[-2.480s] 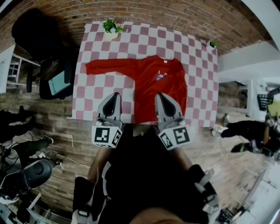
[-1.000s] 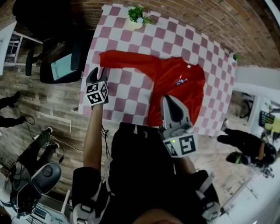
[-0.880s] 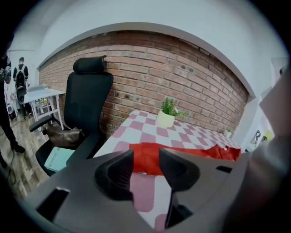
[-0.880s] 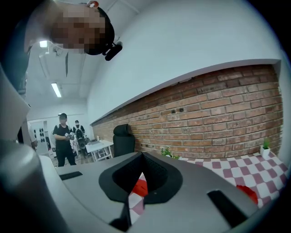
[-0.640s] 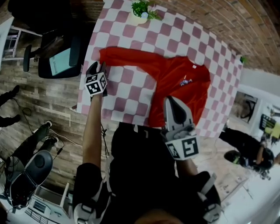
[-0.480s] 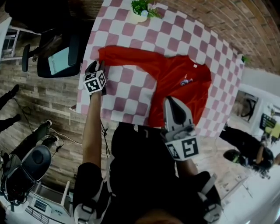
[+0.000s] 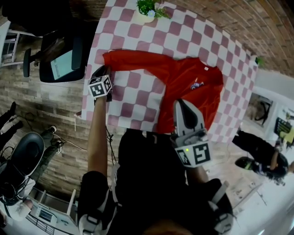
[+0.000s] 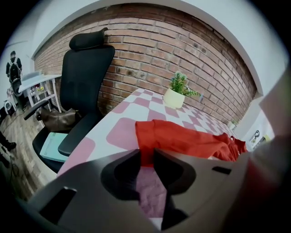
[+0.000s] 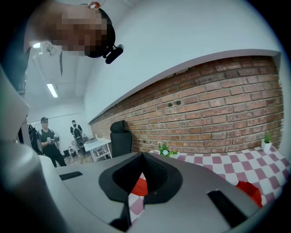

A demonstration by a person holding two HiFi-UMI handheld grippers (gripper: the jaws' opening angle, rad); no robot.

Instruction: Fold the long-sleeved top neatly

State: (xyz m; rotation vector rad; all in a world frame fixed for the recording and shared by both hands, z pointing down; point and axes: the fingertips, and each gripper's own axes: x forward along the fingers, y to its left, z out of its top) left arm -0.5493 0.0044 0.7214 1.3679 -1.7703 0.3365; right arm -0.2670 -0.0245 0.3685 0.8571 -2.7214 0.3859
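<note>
A red long-sleeved top lies flat on the pink-and-white checked table, one sleeve stretched out to the left. My left gripper is low at that sleeve's cuff. In the left gripper view the cuff lies between the tips of my left gripper. Its jaws have just been closing, and a narrow gap still shows. My right gripper hovers over the top's near hem, shut and empty. In the right gripper view the jaws of my right gripper meet, with red cloth showing beyond them.
A potted plant stands at the table's far edge, and a smaller one at the far right corner. A black office chair sits just off the table's left side. People stand in the background.
My left gripper has swung out from in front of me to the sleeve's end and sunk to the cuff. The right gripper has stayed over the near hem, still shut.
</note>
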